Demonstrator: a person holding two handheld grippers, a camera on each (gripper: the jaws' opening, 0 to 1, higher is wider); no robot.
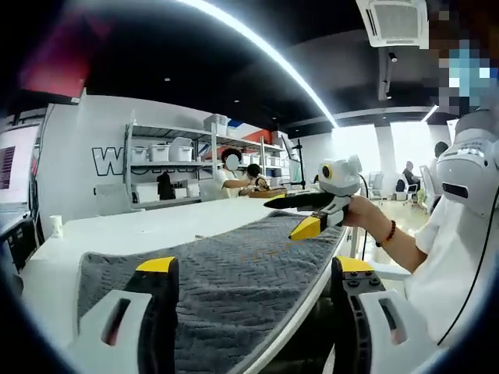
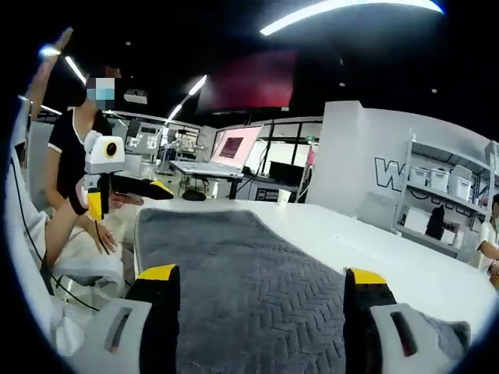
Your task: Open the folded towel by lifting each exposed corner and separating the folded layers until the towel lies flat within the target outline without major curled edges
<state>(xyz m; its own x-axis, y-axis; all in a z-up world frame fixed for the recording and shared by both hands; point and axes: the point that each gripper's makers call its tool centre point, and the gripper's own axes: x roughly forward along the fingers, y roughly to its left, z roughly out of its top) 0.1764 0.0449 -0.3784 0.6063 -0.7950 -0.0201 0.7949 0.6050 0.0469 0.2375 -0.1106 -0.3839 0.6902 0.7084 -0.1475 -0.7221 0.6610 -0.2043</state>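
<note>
This looks like an open-plan lab or workshop. Metal shelving [image 1: 181, 160] holds white storage bins [image 1: 159, 153] against a lettered wall [image 2: 387, 173], and long white tabletops [image 2: 366, 241] stand under strip lights [image 1: 265, 48]. A ceiling air-conditioning unit [image 1: 396, 21] hangs overhead.

Large dark outlined capitals stand on the white wall [image 1: 86, 132] well beyond the left gripper's [image 1: 253, 273] jaws, up and to the left of them; only "WO" can be read, the rest hidden behind the shelf unit [image 1: 175, 164]. From the right gripper [image 2: 261, 280], the same lettering sits on the white wall [image 2: 366, 148] far ahead and to the right, showing "W" before the shelves [image 2: 448, 187] cover it.
</note>
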